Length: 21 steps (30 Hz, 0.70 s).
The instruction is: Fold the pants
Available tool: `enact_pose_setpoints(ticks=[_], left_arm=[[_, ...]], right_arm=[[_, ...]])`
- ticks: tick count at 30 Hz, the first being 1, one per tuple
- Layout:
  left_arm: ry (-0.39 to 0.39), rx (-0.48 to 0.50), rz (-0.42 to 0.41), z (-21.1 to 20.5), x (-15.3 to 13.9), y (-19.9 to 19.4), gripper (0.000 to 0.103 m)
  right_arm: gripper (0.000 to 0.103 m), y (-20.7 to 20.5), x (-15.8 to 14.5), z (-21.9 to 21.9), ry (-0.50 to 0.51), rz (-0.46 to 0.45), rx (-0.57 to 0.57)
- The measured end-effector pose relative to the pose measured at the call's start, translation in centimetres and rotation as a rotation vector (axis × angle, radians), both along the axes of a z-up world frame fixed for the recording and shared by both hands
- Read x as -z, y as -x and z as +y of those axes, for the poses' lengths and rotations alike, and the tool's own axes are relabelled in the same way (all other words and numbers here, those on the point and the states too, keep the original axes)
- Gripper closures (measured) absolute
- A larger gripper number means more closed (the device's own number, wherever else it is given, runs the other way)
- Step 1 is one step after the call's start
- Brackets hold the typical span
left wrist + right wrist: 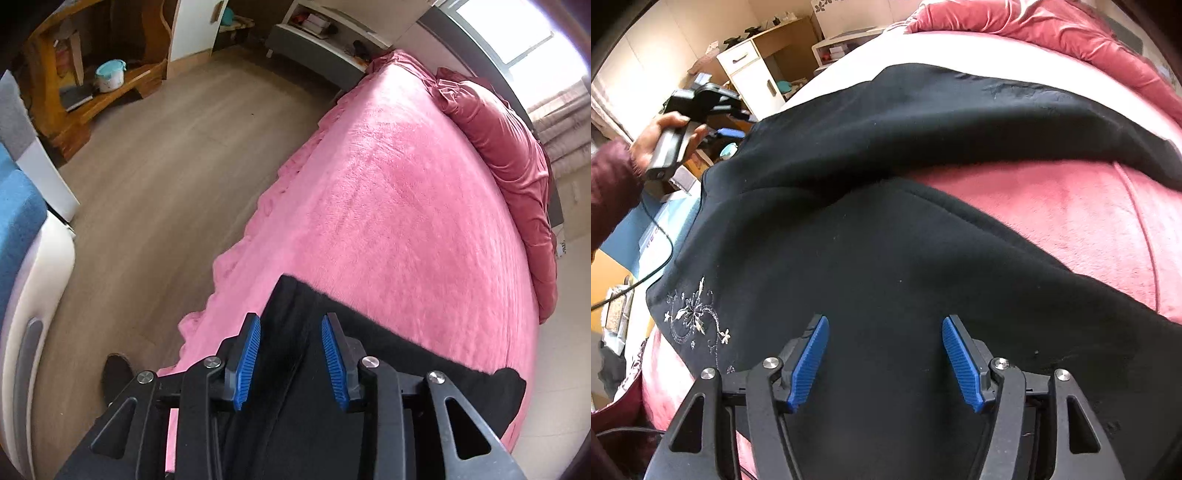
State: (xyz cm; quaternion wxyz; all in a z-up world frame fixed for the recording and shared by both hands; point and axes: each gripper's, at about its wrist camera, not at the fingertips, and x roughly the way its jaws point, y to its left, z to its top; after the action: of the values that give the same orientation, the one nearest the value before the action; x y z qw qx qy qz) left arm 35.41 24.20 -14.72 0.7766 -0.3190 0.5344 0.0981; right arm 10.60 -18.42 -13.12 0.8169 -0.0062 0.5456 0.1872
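Black pants (886,240) lie spread on the pink bed cover (1071,221), with one part folded over and white flower embroidery (694,314) near their left edge. My right gripper (884,321) hovers open just above the pants, its blue pads apart and nothing pinched. My left gripper (290,321) is open over a corner of the pants (424,350) near the bed's edge; cloth lies below the blue pads, which do not press on it. In the right wrist view a hand (657,136) in a dark red sleeve holds the left gripper (737,123) at the pants' far left edge.
A bunched red quilt (509,147) lies along the bed's far side. Wooden floor (166,166) runs beside the bed, with a wooden shelf unit (92,92), a blue and white seat (22,229) and a dark shoe (116,373). A cable (657,258) hangs below the hand.
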Motion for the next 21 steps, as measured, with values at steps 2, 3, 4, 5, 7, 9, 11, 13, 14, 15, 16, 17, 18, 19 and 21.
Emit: enact_pose_setpoints(ticks=[2,3,4,5,7,9,11,13,14,15,16,17,18,19,21], left_arm=[[-0.013,-0.001,0.031,-0.2,0.7,-0.9,0.068],[-0.015,-0.002,0.038,-0.1,1.0,-1.3,0.068],[-0.008,-0.006,0.041,0.0,1.3,-1.6,0.068],[-0.004,-0.006,0.034,-0.1,1.3,-1.7,0.068],[-0.029,0.016,0.013,-0.5,0.8,-1.9,0.079],[-0.097,0.059,-0.018,-1.3,-0.3,-1.6,0.097],[-0.118,0.095,-0.079,-2.2,-1.9,-0.7,0.098],[-0.091,0.113,-0.158,-2.8,-3.7,0.6,0.098],[-0.075,0.134,-0.207,-3.2,-4.8,1.5,0.098],[-0.06,0.156,-0.249,-3.7,-5.9,2.3,0.098],[-0.042,0.189,-0.298,-4.4,-7.0,3.4,0.098],[-0.012,0.235,-0.345,-5.2,-8.1,4.7,0.098],[0.01,0.274,-0.377,-5.9,-9.0,5.7,0.098],[0.036,0.321,-0.413,-6.8,-9.9,7.3,0.099],[0.108,0.396,-0.469,-8.1,-11.3,10.7,0.099]], right_arm=[[0.036,0.0,0.3,0.1,0.002,0.005,-0.002],[0.035,0.0,0.4,0.2,0.001,0.007,0.0],[0.035,0.0,0.5,0.2,-0.001,0.01,0.002],[0.034,0.0,0.5,0.2,-0.001,0.012,0.003],[0.034,0.0,0.7,0.2,0.004,0.015,0.002],[0.034,-0.1,0.9,0.3,0.007,0.015,-0.002],[0.033,-0.1,1.1,0.5,0.01,0.018,-0.003],[0.033,-0.1,1.3,0.5,0.01,0.02,-0.001],[0.032,-0.1,1.3,0.6,0.011,0.021,-0.002],[0.032,-0.1,1.4,0.6,0.013,0.02,-0.003],[0.032,0.0,1.4,0.6,0.011,0.019,-0.002],[0.032,-0.1,1.4,0.5,0.007,0.02,0.001],[0.032,-0.1,1.3,0.4,-0.001,0.021,0.007],[0.032,-0.1,1.3,0.3,-0.008,0.023,0.012],[0.032,-0.2,1.1,-0.1,-0.023,0.021,0.026]])
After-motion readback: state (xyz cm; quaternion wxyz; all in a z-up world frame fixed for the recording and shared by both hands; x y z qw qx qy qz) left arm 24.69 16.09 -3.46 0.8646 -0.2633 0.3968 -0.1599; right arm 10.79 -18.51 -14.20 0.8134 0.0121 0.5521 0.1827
